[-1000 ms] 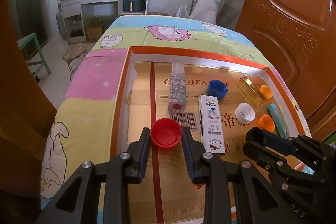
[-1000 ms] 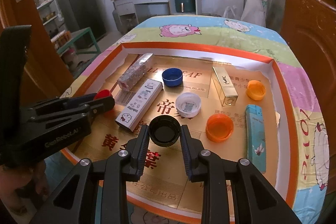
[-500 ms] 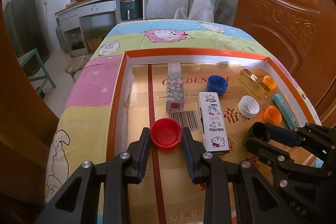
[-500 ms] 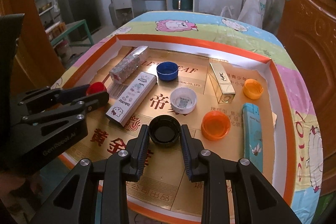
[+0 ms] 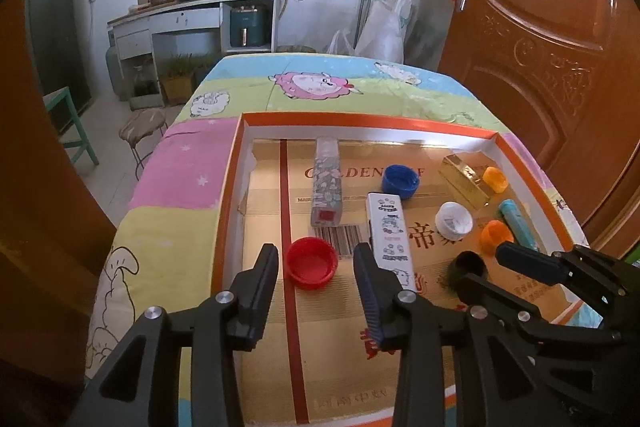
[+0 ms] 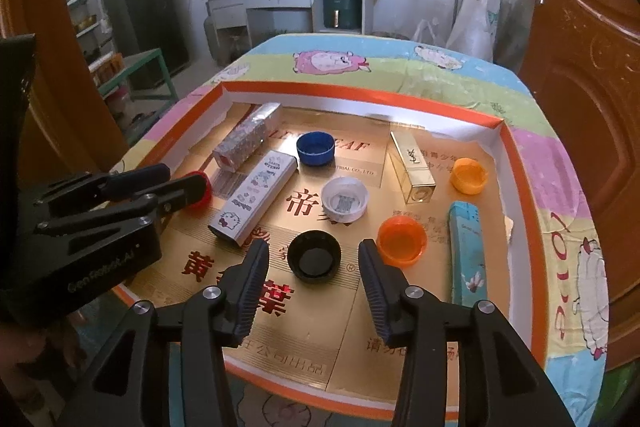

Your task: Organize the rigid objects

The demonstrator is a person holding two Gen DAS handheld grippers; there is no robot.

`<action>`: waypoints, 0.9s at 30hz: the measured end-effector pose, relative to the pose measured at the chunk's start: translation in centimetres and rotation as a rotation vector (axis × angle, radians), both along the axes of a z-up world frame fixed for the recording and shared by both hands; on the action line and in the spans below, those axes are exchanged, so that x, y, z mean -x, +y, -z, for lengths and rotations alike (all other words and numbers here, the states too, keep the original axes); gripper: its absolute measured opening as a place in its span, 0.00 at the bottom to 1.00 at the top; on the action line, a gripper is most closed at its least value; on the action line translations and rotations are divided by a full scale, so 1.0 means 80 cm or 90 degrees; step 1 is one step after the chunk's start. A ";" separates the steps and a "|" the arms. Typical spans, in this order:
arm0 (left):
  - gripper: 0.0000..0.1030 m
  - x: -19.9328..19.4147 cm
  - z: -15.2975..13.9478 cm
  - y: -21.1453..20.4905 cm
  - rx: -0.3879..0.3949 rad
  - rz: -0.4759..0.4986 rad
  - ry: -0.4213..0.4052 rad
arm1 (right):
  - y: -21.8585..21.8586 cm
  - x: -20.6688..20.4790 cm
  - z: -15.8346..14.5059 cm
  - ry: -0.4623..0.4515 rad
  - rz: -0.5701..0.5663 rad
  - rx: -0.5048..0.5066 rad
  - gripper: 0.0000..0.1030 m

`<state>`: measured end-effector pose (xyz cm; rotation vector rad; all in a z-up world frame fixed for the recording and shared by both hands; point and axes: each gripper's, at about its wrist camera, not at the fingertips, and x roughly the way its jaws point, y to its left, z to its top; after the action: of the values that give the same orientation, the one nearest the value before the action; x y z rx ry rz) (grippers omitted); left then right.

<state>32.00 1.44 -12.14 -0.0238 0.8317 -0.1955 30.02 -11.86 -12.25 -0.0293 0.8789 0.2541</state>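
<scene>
Left gripper [image 5: 316, 267] jaws opening, spread clear of red cap [image 5: 312, 263], lower centre. Right gripper [image 6: 314, 267] jaws opening, spread around black cap [image 6: 314, 255].

Cartoon-sheep bedsheet [image 5: 320, 95]; kitchen counter [image 5: 192, 11] behind (pots on top); wooden door [image 5: 552, 39].

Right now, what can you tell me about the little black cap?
The black cap is round, looks like plastic, and lies open side up on the gold floor of the orange tray. It sits between the right gripper jaws, which are opening and not touching it. An orange cap lies beside it, apart.
</scene>
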 end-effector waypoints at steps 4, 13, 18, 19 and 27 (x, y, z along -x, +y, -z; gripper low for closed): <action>0.38 0.011 -0.010 -0.001 0.000 0.000 -0.008 | -0.003 0.010 -0.010 -0.011 0.010 -0.003 0.54; 0.38 0.043 -0.033 0.001 0.006 -0.010 -0.026 | -0.015 0.040 -0.033 -0.033 0.035 -0.007 0.63; 0.38 0.068 -0.046 0.000 0.017 -0.012 -0.034 | -0.023 0.060 -0.045 -0.042 0.059 -0.015 0.64; 0.38 0.074 -0.049 0.000 0.020 -0.012 -0.036 | -0.025 0.064 -0.048 -0.046 0.063 -0.016 0.64; 0.38 0.114 -0.070 -0.004 0.017 -0.022 -0.060 | -0.032 0.101 -0.070 -0.079 0.100 -0.021 0.66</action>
<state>22.91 1.11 -6.51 -0.0542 0.7334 -0.1734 21.98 -14.44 -6.65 0.0537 0.7491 0.1180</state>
